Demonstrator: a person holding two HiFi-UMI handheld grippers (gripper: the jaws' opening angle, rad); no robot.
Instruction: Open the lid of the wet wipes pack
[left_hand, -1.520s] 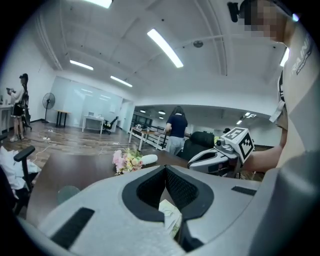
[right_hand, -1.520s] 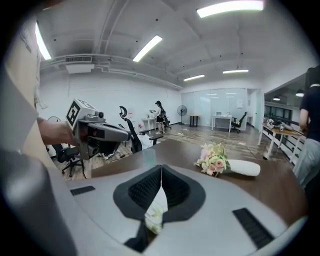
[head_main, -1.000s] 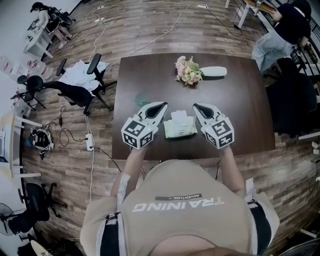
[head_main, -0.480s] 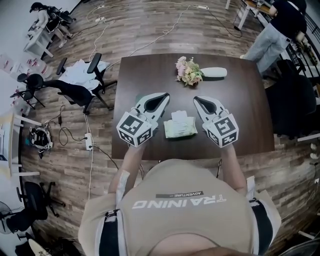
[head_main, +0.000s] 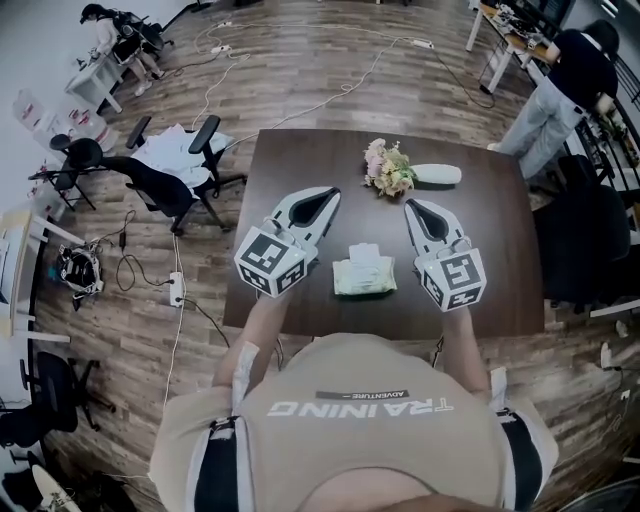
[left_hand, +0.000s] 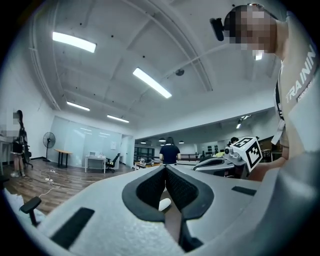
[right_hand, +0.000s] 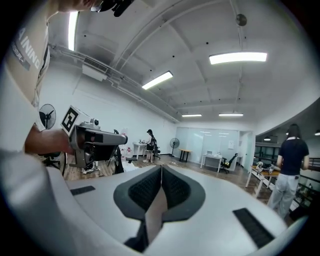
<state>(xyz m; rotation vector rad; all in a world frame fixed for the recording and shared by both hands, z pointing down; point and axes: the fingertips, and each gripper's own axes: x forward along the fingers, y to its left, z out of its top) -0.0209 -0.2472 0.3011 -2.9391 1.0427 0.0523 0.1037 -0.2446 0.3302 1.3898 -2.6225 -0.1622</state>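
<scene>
Room: open office with a wood-plank floor (head_main: 300, 60), loose cables across it, and office chairs (head_main: 165, 185) at the far left.
Worktop (head_main: 500, 290): dark brown and rectangular, directly in front of the person holding the tools.
Left tool (head_main: 327, 196): held up above the worktop's left half, to the left of the pack and apart from it. In its own view the jaws (left_hand: 165, 169) are clenched tip to tip with nothing between them, and it points out across the room, not down.
Wet wipes pack (head_main: 363, 274): pale green, lying flat on the worktop near the front edge, between the two tools and touched by neither.
Lid (head_main: 363, 254): taken to be the white part at the pack's far end; too small to tell whether it lies flat or stands up.
Flowers (head_main: 385, 168): a small bunch further back, well apart from the pack.
White object (head_main: 437, 174): long and rounded, just beside the flowers on their right.
Right tool (head_main: 413, 206): raised to the right of the pack, clear of it. Its own view shows the jaws (right_hand: 161, 169) pressed together and empty, aimed level into the room.
Person (head_main: 560, 85): standing off the worktop's far right corner, not involved.
Step in hand: judged as hovering, with no contact on the pack.
Next move: probably tip both tools down, steady the pack body with one, and catch the lid's free edge with the other.
</scene>
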